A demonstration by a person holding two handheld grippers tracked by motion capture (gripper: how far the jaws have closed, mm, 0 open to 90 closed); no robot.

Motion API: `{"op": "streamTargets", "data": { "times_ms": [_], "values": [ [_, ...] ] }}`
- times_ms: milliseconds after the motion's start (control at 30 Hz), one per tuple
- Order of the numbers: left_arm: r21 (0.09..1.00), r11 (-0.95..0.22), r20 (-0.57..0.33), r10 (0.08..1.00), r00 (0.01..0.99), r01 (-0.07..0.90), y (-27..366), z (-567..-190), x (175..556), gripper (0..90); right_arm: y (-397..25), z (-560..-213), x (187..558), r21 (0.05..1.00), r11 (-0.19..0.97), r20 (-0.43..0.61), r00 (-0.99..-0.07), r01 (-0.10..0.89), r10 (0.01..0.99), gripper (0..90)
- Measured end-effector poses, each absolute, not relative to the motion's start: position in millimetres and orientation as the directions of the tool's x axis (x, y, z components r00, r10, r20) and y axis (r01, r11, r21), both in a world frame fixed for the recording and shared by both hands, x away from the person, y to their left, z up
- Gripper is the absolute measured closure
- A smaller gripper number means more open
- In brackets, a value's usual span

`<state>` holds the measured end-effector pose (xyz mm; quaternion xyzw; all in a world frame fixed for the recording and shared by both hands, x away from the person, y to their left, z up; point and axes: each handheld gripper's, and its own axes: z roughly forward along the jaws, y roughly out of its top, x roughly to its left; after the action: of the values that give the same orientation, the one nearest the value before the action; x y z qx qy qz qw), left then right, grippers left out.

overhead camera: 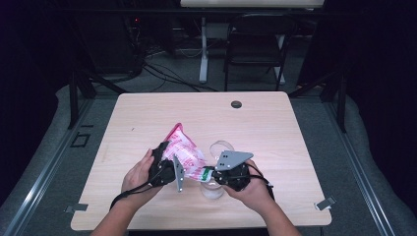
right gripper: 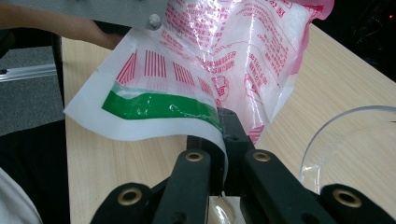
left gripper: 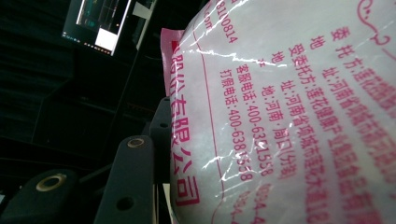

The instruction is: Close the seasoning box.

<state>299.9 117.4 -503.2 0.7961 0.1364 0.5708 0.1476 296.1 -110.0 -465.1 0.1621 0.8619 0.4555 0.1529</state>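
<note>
A: From above?
B: A crinkly pink-and-white plastic bag (overhead camera: 183,152) is held over the wooden table (overhead camera: 275,128) between the left gripper (overhead camera: 169,169) and right gripper (overhead camera: 212,173), beside a clear cup (overhead camera: 221,147).

A: Left gripper view?
B: Glossy film pressed against one black jaw; grip presumably closed on it.

A: Right gripper view?
B: Jaws pinch the green-banded edge (right gripper: 159,106).
</note>
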Motion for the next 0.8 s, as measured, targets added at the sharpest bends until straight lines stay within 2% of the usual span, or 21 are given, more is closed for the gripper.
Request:
{"op": "streamTargets", "data": {
  "times_ms": [800],
  "values": [
    [0.365,-0.931,0.895,0.360,0.264,0.031,113.8,-500.8,297.0,59.7,-112.6,-465.7,296.8,0.826,0.545,-0.128,-0.895,0.142,0.427,90.0]
  ]
}}
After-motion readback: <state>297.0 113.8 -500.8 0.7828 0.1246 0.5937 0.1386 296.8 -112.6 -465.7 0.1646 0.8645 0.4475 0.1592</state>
